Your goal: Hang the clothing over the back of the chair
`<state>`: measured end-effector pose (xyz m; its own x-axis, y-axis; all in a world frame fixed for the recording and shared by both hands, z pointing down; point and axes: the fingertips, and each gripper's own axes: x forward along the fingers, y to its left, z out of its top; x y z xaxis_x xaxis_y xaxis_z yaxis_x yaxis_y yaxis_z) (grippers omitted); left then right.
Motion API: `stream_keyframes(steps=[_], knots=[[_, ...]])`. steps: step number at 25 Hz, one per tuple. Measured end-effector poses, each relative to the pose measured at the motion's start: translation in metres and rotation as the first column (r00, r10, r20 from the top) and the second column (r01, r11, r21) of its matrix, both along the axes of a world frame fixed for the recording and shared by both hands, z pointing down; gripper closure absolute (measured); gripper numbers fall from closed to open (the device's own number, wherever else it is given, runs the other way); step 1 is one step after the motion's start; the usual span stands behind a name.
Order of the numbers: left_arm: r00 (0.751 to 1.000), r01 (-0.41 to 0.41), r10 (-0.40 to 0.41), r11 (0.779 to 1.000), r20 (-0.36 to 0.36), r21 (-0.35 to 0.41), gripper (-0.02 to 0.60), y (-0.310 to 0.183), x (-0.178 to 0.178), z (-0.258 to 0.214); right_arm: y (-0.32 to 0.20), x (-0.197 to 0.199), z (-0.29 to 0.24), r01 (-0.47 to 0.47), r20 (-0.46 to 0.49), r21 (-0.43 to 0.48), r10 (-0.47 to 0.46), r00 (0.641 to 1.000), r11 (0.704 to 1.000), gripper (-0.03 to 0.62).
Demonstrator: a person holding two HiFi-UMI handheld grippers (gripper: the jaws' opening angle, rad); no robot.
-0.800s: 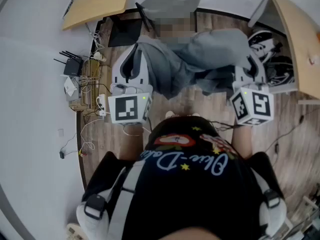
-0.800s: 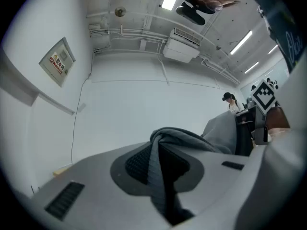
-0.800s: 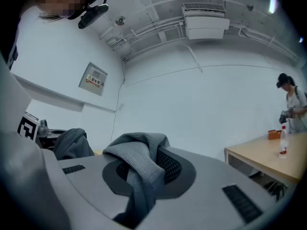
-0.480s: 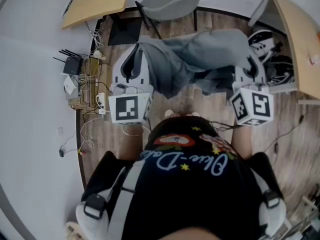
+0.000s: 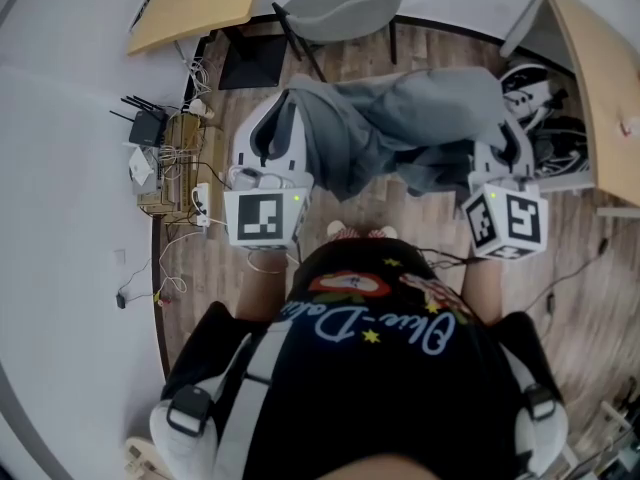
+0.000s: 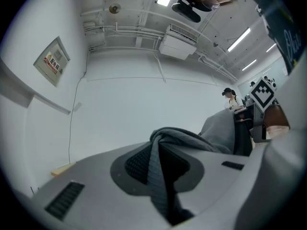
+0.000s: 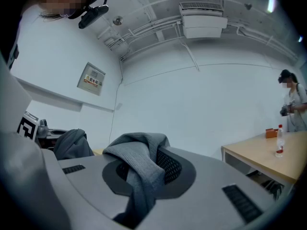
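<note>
Fingers [image 6: 91,181] of your left gripper [image 6: 158,150]: clamped on a fold of the clothing [image 6: 154,176], ribbed grey cloth running down through the slot between them. Right gripper [image 7: 144,152]: likewise clenched on a thick bunch of the same clothing [image 7: 136,169], its pads pressed against the cloth.

Item 1, nearest: your feet [image 5: 358,231] on a wood-plank floor [image 5: 590,298].

Item 2: left gripper [image 5: 278,108] and right gripper [image 5: 507,123], both level and well apart, with the clothing [image 5: 400,118] stretched between them and sagging in the middle, clear of the floor.

Item 3, to your left by the wall [image 5: 60,168]: router [image 5: 148,130] and loose cables [image 5: 190,208].

Item 4, to your right: desk [image 5: 600,68], with a dark tangle [image 5: 545,118] beneath it that you cannot make out. A bottle [image 7: 279,142] stands on this desk in the right gripper view.

Item 5, beyond the clothing and apart from it: grey chair [image 5: 340,8], with a second desk [image 5: 200,3] beside it on the left.

Item 6, farthest: white wall bearing a sign [image 7: 93,79], ceiling unit [image 7: 204,25] and pipes above, and a person [image 7: 291,104] standing past the desk.
</note>
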<state>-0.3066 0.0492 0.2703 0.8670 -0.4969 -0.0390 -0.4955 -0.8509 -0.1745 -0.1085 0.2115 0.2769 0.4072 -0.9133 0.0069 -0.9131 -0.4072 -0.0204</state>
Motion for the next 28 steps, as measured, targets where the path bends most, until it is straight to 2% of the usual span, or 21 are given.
stream_keyframes(steps=[10, 14, 16, 18, 28], knots=[[0.998, -0.055, 0.055, 0.998, 0.022, 0.008, 0.541, 0.045, 0.048, 0.006, 0.053, 0.037, 0.007, -0.044, 0.013, 0.022, 0.044, 0.999, 0.999, 0.556], [0.995, -0.088, 0.086, 0.995, 0.059, 0.036, 0.541, 0.052, 0.060, 0.010, 0.064, 0.044, 0.005, -0.060, 0.011, 0.023, 0.060, 0.998, 0.998, 0.556], [0.995, -0.089, 0.088, 0.996, 0.038, 0.023, 0.541, 0.058, 0.064, 0.006, 0.069, 0.048, 0.004, -0.065, 0.012, 0.026, 0.065, 0.998, 0.998, 0.556], [0.996, -0.086, 0.086, 0.996, 0.023, 0.007, 0.541, 0.061, 0.068, 0.004, 0.072, 0.051, 0.004, -0.069, 0.014, 0.027, 0.069, 0.998, 0.997, 0.556], [0.994, -0.101, 0.100, 0.995, 0.046, 0.006, 0.541, 0.047, 0.082, 0.016, 0.061, 0.059, 0.015, -0.075, 0.021, 0.008, 0.075, 0.997, 0.997, 0.556]])
